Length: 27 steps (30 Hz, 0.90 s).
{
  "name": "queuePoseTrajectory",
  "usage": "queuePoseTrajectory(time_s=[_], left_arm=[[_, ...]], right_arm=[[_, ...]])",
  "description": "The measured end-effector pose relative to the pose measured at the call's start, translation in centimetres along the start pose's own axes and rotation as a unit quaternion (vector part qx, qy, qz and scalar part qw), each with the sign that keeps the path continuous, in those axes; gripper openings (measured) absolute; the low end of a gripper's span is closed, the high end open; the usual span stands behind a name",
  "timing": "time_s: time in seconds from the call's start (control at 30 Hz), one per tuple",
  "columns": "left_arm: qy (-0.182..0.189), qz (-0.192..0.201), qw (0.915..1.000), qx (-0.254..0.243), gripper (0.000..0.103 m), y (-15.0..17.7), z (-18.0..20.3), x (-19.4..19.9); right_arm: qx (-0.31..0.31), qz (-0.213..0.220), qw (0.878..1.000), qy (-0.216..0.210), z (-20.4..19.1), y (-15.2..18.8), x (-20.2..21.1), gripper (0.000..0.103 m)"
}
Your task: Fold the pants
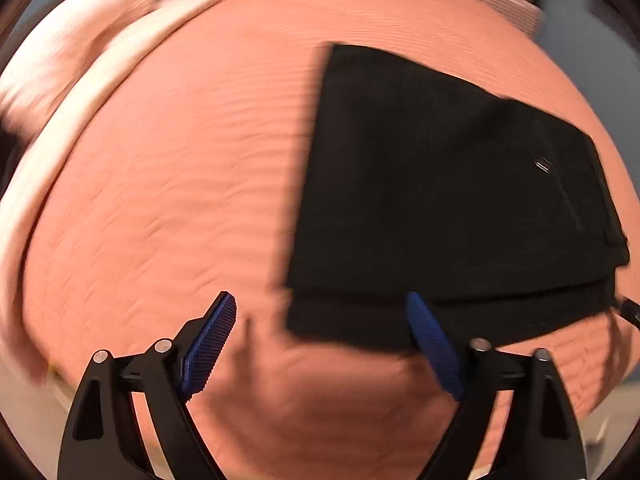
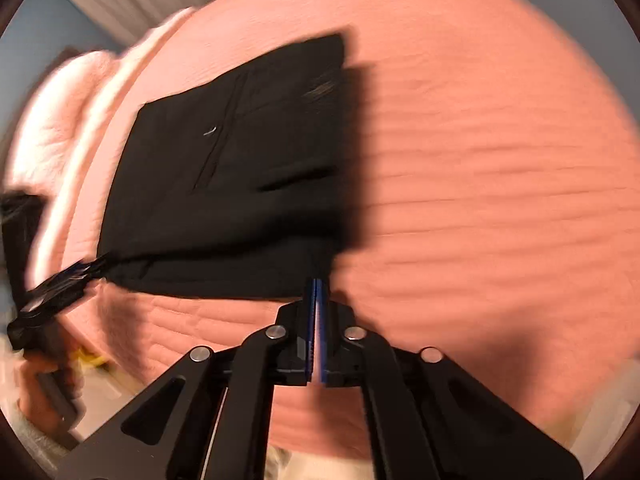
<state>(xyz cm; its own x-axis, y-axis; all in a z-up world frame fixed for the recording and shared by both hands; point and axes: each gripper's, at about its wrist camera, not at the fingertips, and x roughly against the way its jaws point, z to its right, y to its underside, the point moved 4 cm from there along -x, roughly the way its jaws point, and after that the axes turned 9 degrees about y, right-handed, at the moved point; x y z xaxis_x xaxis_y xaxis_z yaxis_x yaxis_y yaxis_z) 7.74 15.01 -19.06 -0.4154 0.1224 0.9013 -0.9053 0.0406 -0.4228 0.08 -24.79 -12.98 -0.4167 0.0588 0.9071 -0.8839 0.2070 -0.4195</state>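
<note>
1. Black pants [image 1: 440,200] lying flat in a squarish layered stack on the salmon bedspread [image 1: 160,200], sitting toward the bedspread's near edge.
2. Looking like soft, light woven cloth: probably draping and sagging once lifted, not slippery, nothing fragile. Guessing the layers will be sliding apart if only the top one is pinched.
3. Best bet: taking hold at the two corners nearest the bedspread's near edge and pinching through all layers, steering clear of the little metal clasp [image 1: 543,165].
4. Left gripper [image 1: 320,300] hanging over the bedspread's near edge, spread wide and holding nothing, one blue pad [image 1: 428,332] overlapping the stack's near hem.
5. Right gripper [image 2: 316,284] pressed together, a pink sliver of bedspread showing between the pads. Tips sitting right at the stack's near corner; not able to tell whether any hem is caught there.
6. Left wrist view giving the sharper look at the clasp, the stacked layers along the near hem and a pale pillow [image 1: 60,60] at the bedspread's far side.
7. Right wrist view adding a pocket slit [image 2: 292,182] and a long seam, plus the other tool at the stack's other near corner, all pretty smeared by blur.
</note>
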Motion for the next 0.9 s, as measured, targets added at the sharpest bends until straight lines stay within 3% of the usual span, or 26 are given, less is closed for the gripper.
queuePoseTrajectory(time_s=[0.07,0.17,0.2,0.27,0.3,0.37,0.47,0.53,0.63,0.73,0.83,0.9], left_arm=[[0.011,0.027,0.9994,0.018,0.081,0.0,-0.4,1.9],[0.020,0.040,0.9989,-0.016,0.084,-1.2,2.0,2.6],[0.014,0.031,0.9984,-0.044,0.085,-1.3,2.7,1.6],[-0.012,-0.009,0.9963,-0.085,0.088,-0.7,3.8,-1.7],[-0.007,-0.024,0.9965,-0.080,0.089,-1.2,3.6,-2.9],[0.035,-0.028,0.9986,-0.029,0.089,-1.3,2.3,-2.6],[-0.011,-0.019,0.9990,-0.038,0.088,-1.3,0.3,-1.5],[-0.014,-0.017,0.9993,-0.031,0.086,-1.3,-1.1,-0.6],[-0.016,0.000,0.9994,-0.030,0.082,-2.1,-1.5,1.4],[0.004,0.030,0.9984,-0.048,0.085,-2.0,0.9,4.0],[-0.005,0.043,0.9959,-0.080,0.085,-2.3,3.6,3.9],[-0.010,0.040,0.9957,-0.083,0.085,-3.5,4.8,3.2]], right_arm=[[0.032,0.017,0.999,-0.034,-2.3,-0.2,2.1,0.006],[0.108,0.026,0.990,-0.083,-9.6,-1.0,2.1,0.006],[0.135,0.021,0.987,-0.085,-12.5,-1.2,0.8,0.006],[0.173,0.000,0.984,-0.051,-14.8,-0.7,-2.1,0.004],[0.168,-0.018,0.985,-0.041,-14.0,-0.2,-3.7,0.003],[0.098,-0.038,0.991,-0.080,-10.4,0.1,-4.2,0.000],[-0.001,-0.053,0.995,-0.086,-3.7,0.6,-2.7,0.000],[-0.007,-0.038,0.999,0.023,-1.0,0.8,-0.6,0.007],[0.003,0.005,1.000,0.023,-1.2,0.8,3.4,0.006],[0.013,0.038,0.999,0.017,-3.4,0.0,6.5,0.007],[0.017,0.047,0.999,-0.004,-4.3,-1.6,7.8,0.008],[0.019,0.044,0.999,-0.005,-4.4,-2.7,7.6,0.031]])
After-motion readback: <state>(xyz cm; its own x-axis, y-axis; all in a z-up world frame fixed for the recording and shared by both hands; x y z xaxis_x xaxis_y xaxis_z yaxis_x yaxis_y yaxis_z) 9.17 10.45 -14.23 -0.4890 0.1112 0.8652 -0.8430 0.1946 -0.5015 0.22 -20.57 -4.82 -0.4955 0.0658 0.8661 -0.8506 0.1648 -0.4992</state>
